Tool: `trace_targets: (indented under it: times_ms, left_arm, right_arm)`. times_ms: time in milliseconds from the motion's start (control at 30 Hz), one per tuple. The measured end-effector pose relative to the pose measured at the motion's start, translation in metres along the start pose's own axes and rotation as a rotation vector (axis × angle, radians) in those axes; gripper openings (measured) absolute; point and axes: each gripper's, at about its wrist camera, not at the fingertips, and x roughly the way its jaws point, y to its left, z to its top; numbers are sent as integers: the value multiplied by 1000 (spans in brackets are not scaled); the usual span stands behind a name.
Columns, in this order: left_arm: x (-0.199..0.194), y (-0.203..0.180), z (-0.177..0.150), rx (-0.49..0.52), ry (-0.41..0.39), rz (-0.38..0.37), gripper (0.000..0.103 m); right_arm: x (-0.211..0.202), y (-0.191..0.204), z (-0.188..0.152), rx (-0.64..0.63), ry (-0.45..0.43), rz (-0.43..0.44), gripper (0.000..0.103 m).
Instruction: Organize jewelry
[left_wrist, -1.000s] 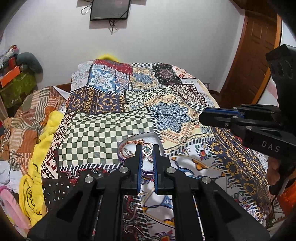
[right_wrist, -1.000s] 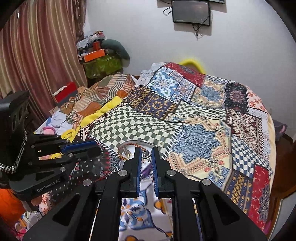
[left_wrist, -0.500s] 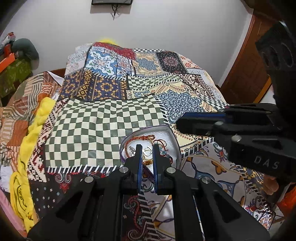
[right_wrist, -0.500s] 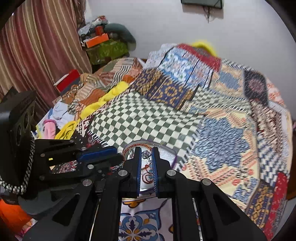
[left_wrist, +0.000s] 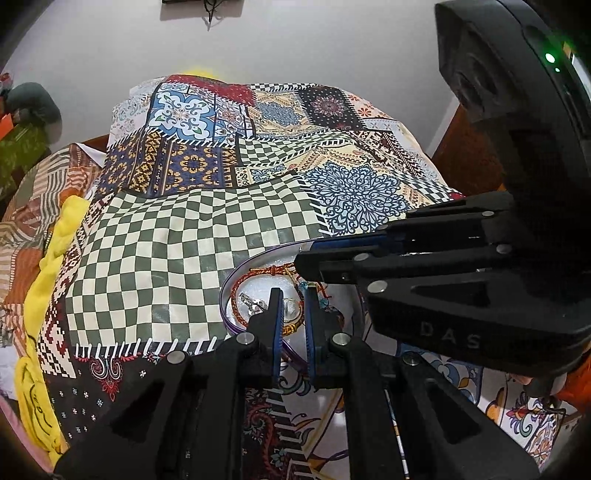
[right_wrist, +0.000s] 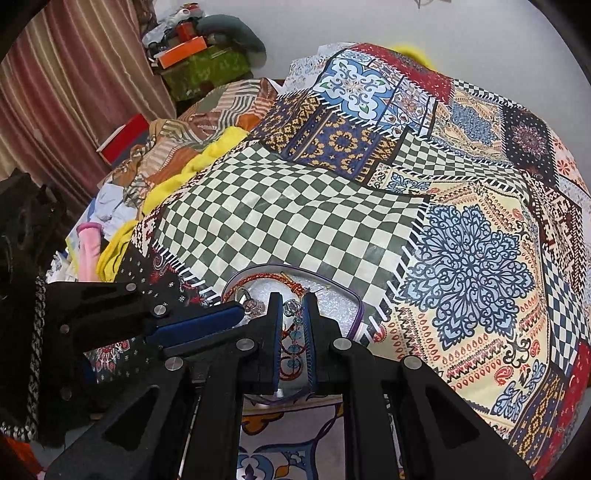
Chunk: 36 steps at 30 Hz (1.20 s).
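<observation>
Both hand-held grippers have closed in over the jewelry tray (left_wrist: 236, 275) on the patchwork bed (left_wrist: 177, 258) within the past second. The left hand-held gripper (left_wrist: 293, 295) and right hand-held gripper (right_wrist: 293, 301) hover with fingers slightly apart, holding nothing. A red braided bracelet (left_wrist: 258, 273), rings and beaded pieces lie tangled in the tray; sorting appears about to begin.

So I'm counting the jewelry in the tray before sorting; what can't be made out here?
- Left wrist view: the right gripper covers the tray's right half.
- Right wrist view: both grippers cover the tray's near part; the left gripper hides its left edge.
- Small silver pieces: too small to identify or count.
- Red cord: partly hidden.
</observation>
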Motion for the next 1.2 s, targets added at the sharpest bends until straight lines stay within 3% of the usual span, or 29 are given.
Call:
trace_targets:
  times_ms: [200,300,400,733,933,1067,1133,1200]
  left_arm:
    - [-2,2,-5,-5,-3,16,8]
    - [-5,2,-7,-5,-3,21,10]
    - [-14,2,-9,-11,-10,29,11]
    - [-71,-9,-4,-16,-104,56,11]
    - [-143,-29,5,-11,-255,78,11]
    - [-203,-52,5,13,-409,100,12]
    - [-233,-65,0,32,-494,121,23]
    - [-259,-78,-8,47,-578,145,28]
  right_arm:
    - [1,3,-2,11,8,4,10]
    - [-1,6,-3,5,7,-6,20]
    - [-11,11,-6,-12,-26,-38,31]
    - [-88,26,-17,-16,-208,-92,32]
    - [-162,48,-35,-22,-396,-124,32]
    - [-215,69,-53,-32,-561,-152,32]
    - [-242,83,-66,-38,-656,-173,32]
    - [-264,96,-79,-41,-743,-195,32]
